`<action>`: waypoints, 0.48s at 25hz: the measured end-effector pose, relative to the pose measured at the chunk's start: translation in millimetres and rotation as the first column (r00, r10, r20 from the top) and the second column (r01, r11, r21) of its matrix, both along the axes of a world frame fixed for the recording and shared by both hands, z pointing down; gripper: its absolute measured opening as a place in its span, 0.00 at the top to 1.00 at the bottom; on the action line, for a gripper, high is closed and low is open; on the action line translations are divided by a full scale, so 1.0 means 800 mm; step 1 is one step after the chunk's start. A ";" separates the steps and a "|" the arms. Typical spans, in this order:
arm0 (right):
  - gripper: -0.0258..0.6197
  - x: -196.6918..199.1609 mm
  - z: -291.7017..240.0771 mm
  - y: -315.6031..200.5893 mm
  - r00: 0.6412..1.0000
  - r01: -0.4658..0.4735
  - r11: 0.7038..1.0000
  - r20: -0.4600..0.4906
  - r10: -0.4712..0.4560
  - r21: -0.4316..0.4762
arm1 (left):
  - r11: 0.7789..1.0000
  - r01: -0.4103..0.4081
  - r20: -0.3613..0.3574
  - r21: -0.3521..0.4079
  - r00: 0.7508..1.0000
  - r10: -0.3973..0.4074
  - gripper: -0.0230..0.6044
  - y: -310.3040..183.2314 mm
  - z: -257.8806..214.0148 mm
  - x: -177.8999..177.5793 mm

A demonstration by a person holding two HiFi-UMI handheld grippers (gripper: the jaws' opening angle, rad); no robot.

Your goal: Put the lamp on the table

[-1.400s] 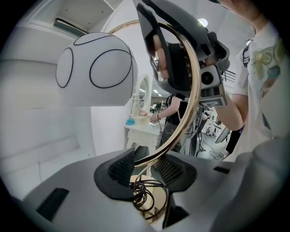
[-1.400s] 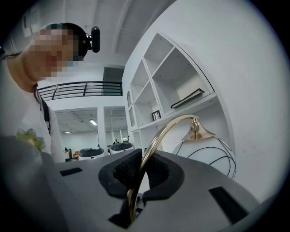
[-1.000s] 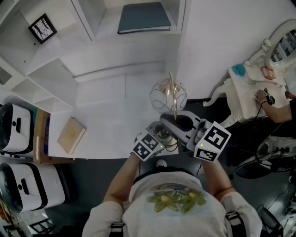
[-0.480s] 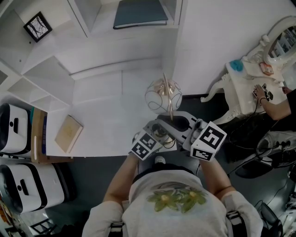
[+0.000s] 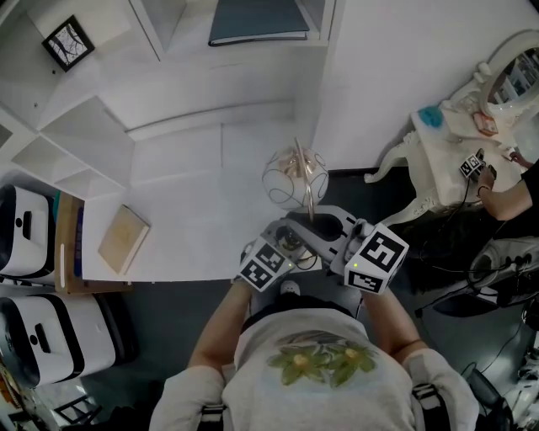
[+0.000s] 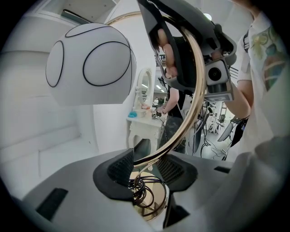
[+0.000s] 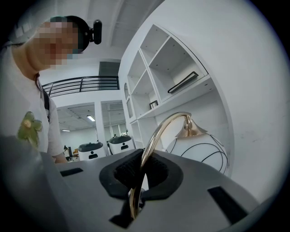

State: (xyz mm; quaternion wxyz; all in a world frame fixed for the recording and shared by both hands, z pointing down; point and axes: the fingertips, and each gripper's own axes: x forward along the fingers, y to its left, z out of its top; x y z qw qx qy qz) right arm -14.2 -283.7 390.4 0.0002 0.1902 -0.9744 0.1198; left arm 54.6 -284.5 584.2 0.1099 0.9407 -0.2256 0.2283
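Note:
The lamp has a white globe shade [image 5: 293,177] with black wire loops, a gold arched stem [image 5: 309,200] and a round gold base [image 6: 152,204] with a coiled dark cord on it. It hangs above the near right corner of the white table [image 5: 185,210]. My left gripper [image 5: 293,246] is shut on the lamp's base, and the stem rises between its pads [image 6: 120,167]. My right gripper [image 5: 318,226] is shut on the stem a little higher up. In the right gripper view the gold stem [image 7: 154,136] runs up out of my right gripper [image 7: 140,170] to the shade [image 7: 199,152].
A tan book [image 5: 124,238] lies at the table's left. White shelves hold a framed picture [image 5: 65,42] and a blue folder [image 5: 257,18]. White machines [image 5: 25,231] stand at far left. At right are an ornate white dresser [image 5: 446,164] and a person's hand [image 5: 497,181].
Almost nothing: both grippers keep their hold on the lamp, and the lamp has drifted only slightly left in the head view.

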 end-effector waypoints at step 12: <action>0.91 -0.003 0.009 0.013 1.000 0.022 1.000 0.019 -0.022 -0.015 | 1.000 -0.015 0.002 0.010 1.000 0.015 0.68 0.006 0.009 -0.004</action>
